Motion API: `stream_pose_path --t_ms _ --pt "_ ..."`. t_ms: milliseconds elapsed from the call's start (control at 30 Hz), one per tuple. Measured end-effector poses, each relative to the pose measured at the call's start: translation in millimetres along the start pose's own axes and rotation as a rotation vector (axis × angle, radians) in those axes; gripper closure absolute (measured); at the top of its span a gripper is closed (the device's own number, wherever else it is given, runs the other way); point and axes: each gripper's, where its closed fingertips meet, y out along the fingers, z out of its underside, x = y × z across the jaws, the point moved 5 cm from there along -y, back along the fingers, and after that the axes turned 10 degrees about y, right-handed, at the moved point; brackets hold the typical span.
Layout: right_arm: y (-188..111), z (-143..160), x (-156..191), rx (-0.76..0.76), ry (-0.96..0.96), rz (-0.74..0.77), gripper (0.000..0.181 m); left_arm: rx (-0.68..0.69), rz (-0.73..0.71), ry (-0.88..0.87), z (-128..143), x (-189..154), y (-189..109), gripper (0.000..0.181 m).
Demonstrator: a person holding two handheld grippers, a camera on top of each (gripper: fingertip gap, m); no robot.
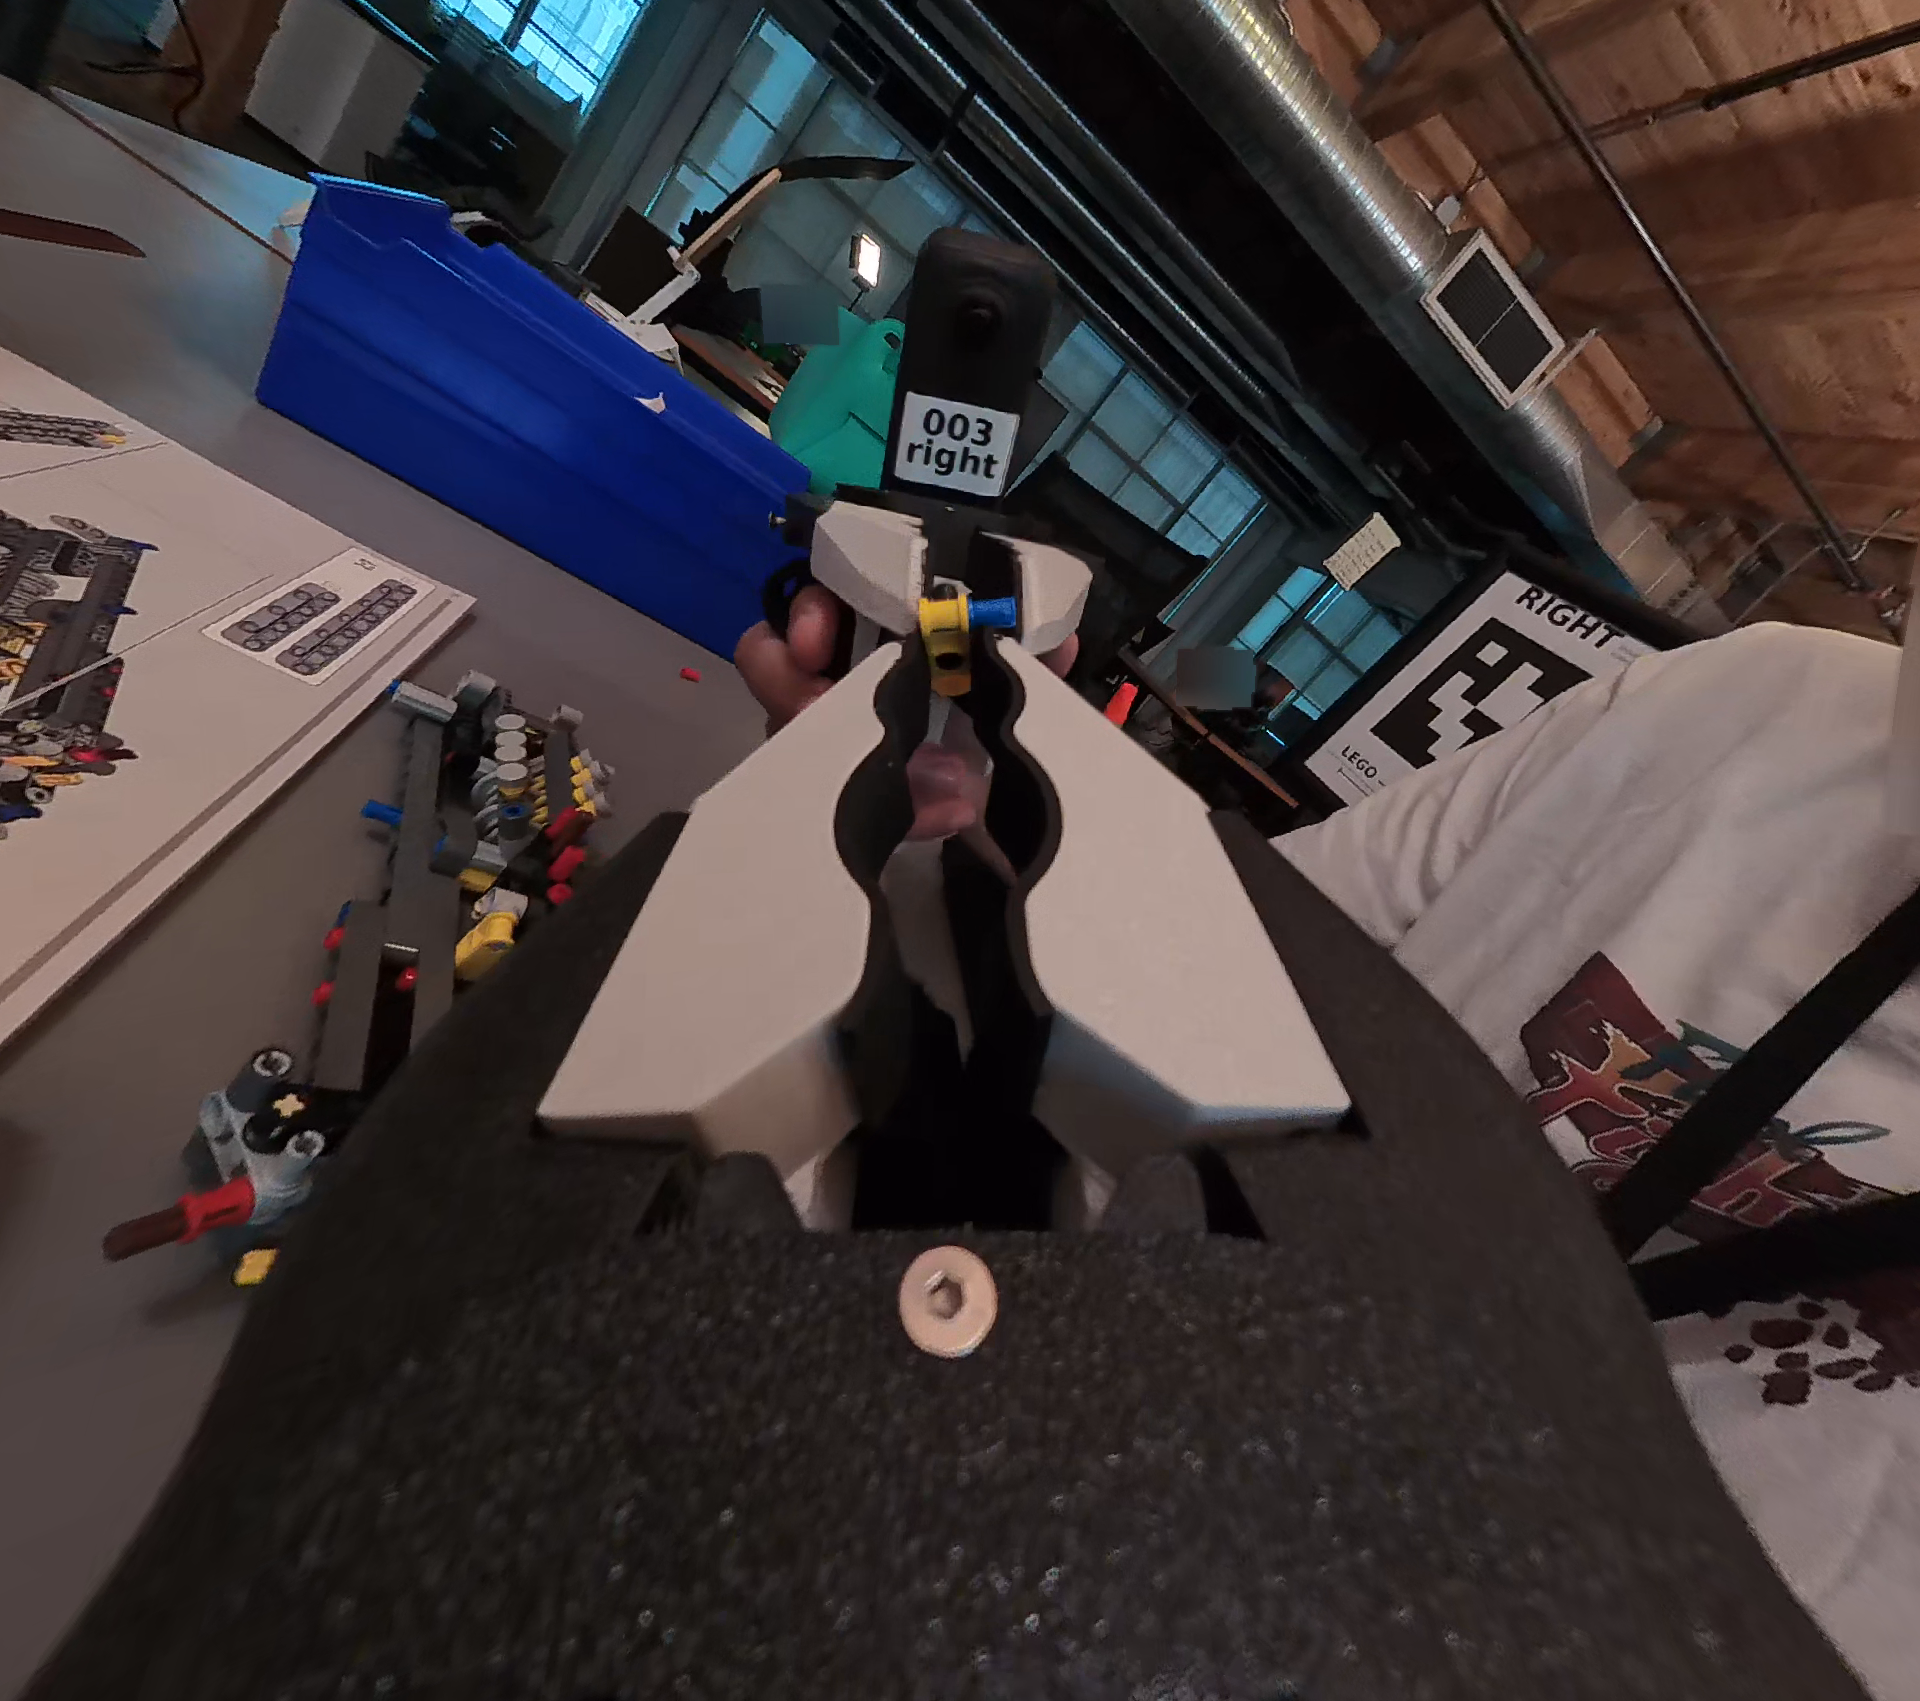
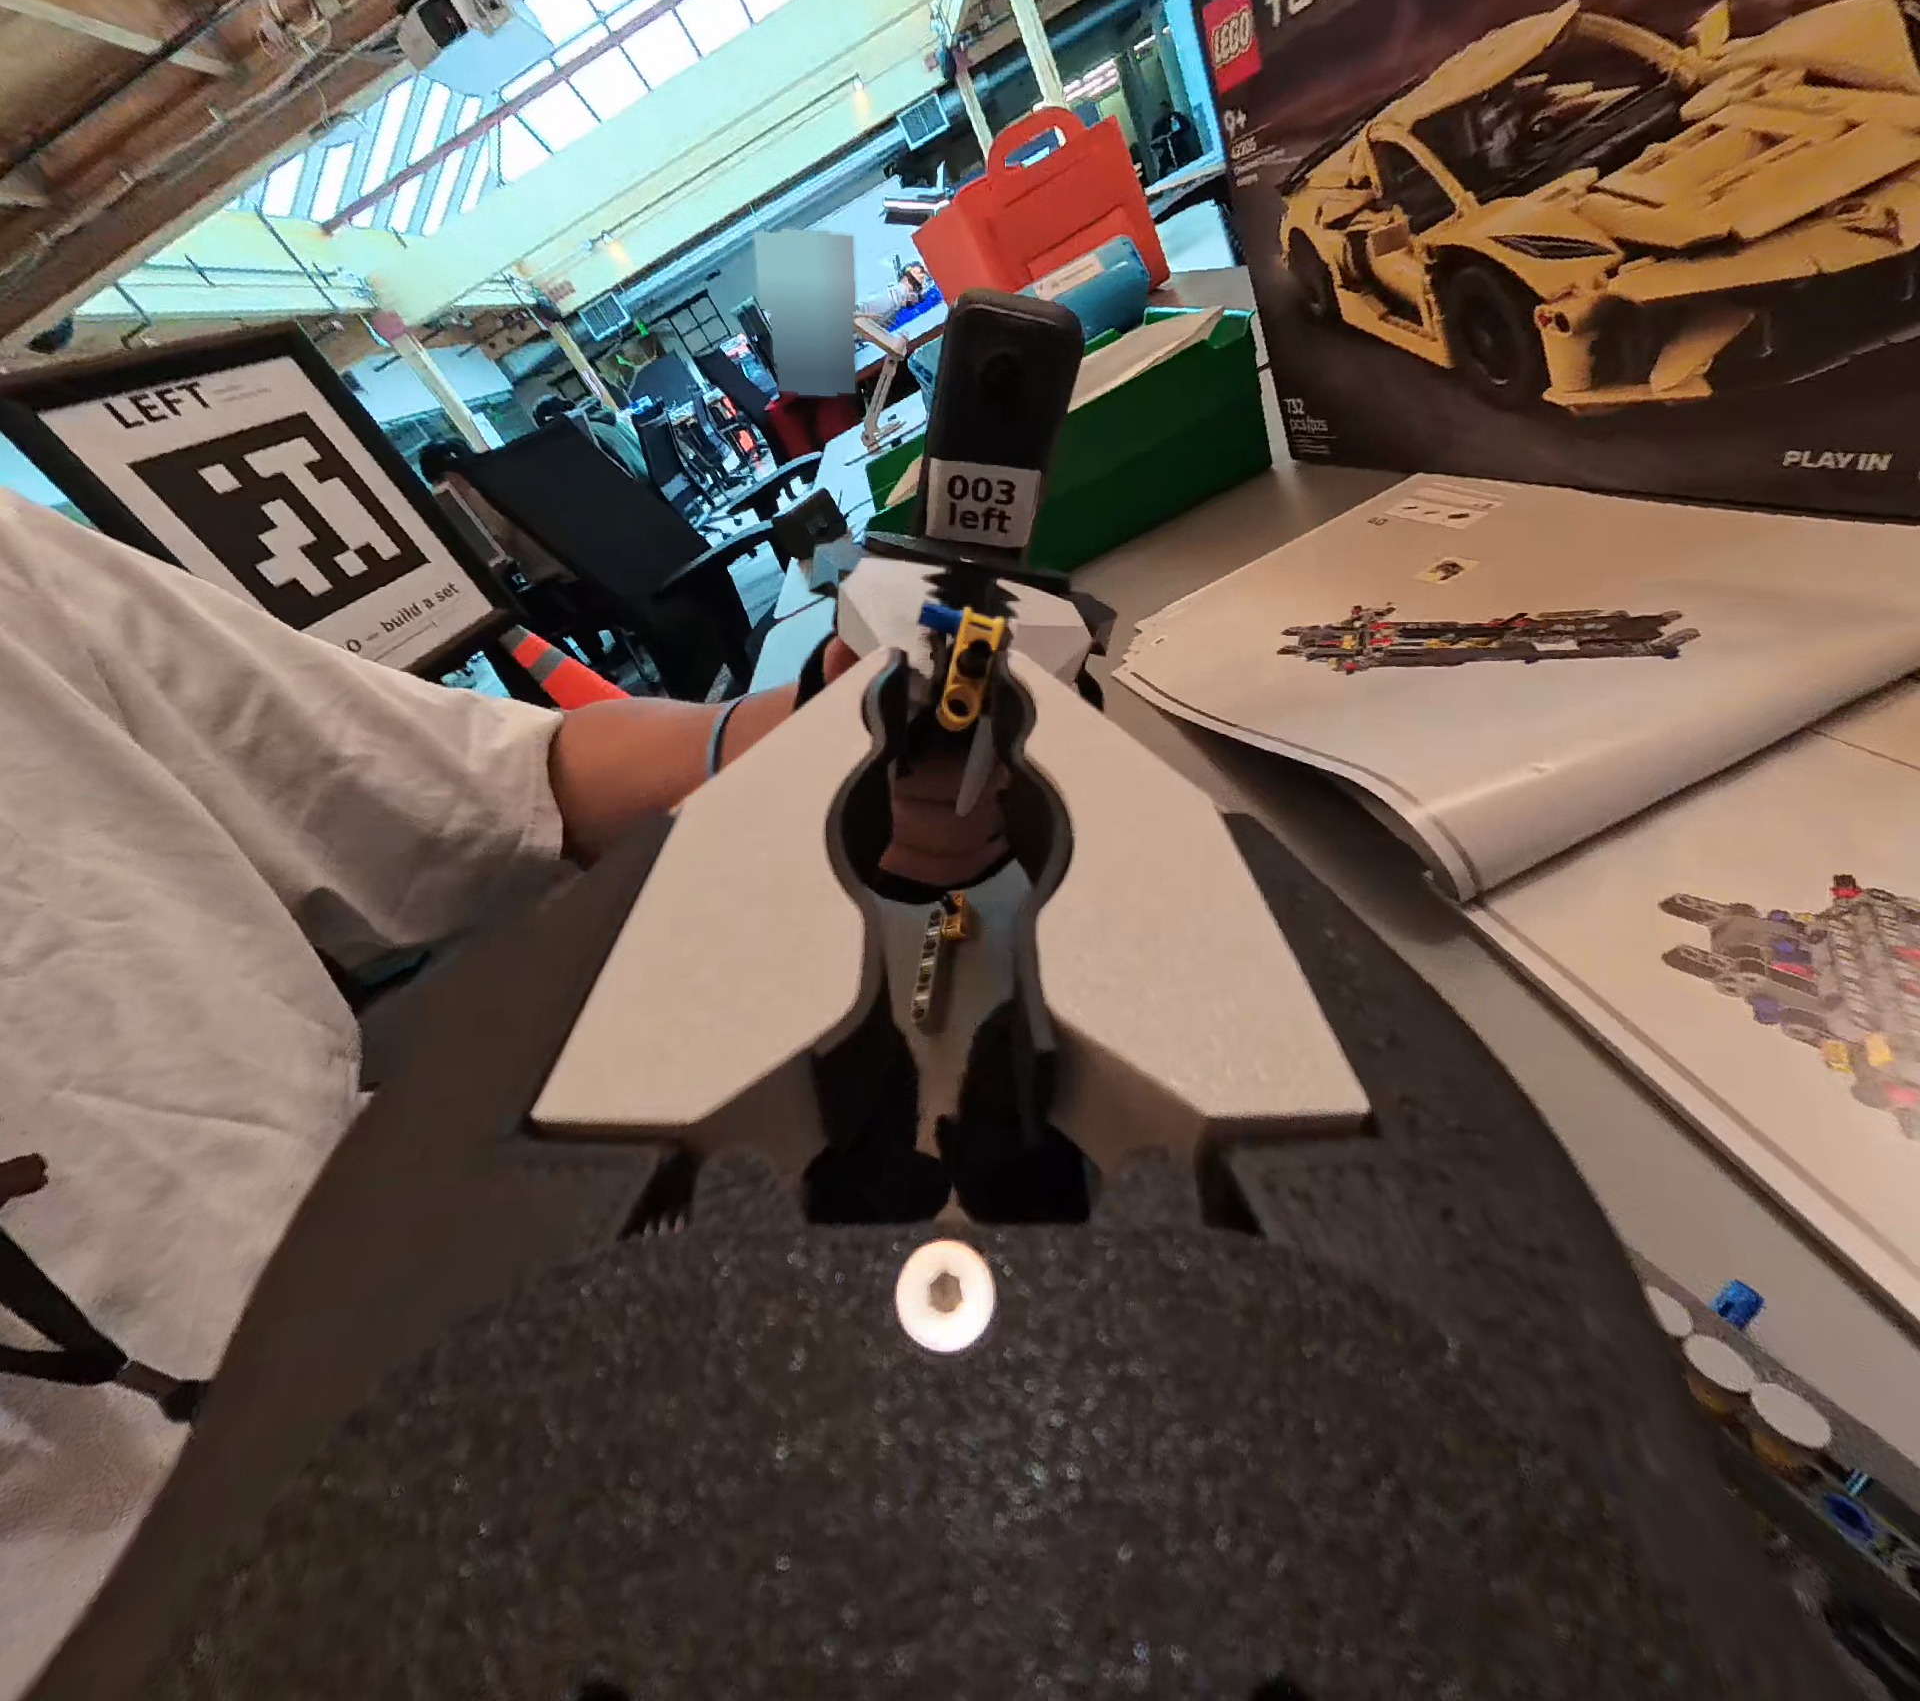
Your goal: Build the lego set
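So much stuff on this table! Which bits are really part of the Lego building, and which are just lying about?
Part of the job:
- yellow piece with blue pin, held between both grippers
- half-built model
- instruction booklet
- loose small parts

Just lying about:
- blue bin
- green tray
- set's box
- orange bag

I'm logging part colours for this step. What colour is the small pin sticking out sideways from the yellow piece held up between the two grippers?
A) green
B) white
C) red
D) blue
D: the pin projecting from the side of the yellow piece is blue in the left wrist view, and it shows blue again on the other side in the right wrist view.
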Motion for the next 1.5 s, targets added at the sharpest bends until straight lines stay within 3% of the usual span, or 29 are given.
stream_pose_path --t_ms 33,433,700,867,1000,1133,1300,1500 --pt "-1 0 0 0.0 -0.014 0.003 0.168 0.002 0.001 0.003 0 0 0 0.175" --pt "-4 -2 8 -0.001 0.109 -0.109 0.176 0.009 0.031 0.122 -1 -14 4 0.175" --pt "-4 -5 4 -0.021 -0.058 0.018 0.178 0.035 -0.019 0.123 -2 -5 -1 0.175" --pt "-10 -6 -6 -0.007 -0.126 0.131 0.178 0.134 -0.134 0.263 -12 10 -20 0.162" --pt "0 23 -11 0.226 -0.201 0.203 0.178 0.333 -0.274 0.44 -16 13 -47 0.162" --pt "3 60 2 0.503 -0.274 0.25 0.178 0.631 -0.267 0.472 16 0 -74 0.165" --pt "5 97 18 0.629 -0.354 0.284 0.178 0.874 -0.169 0.508 53 -32 -95 0.167" --pt "28 116 8 0.629 -0.372 0.337 0.178 0.947 -0.185 0.544 85 -35 -108 0.162"
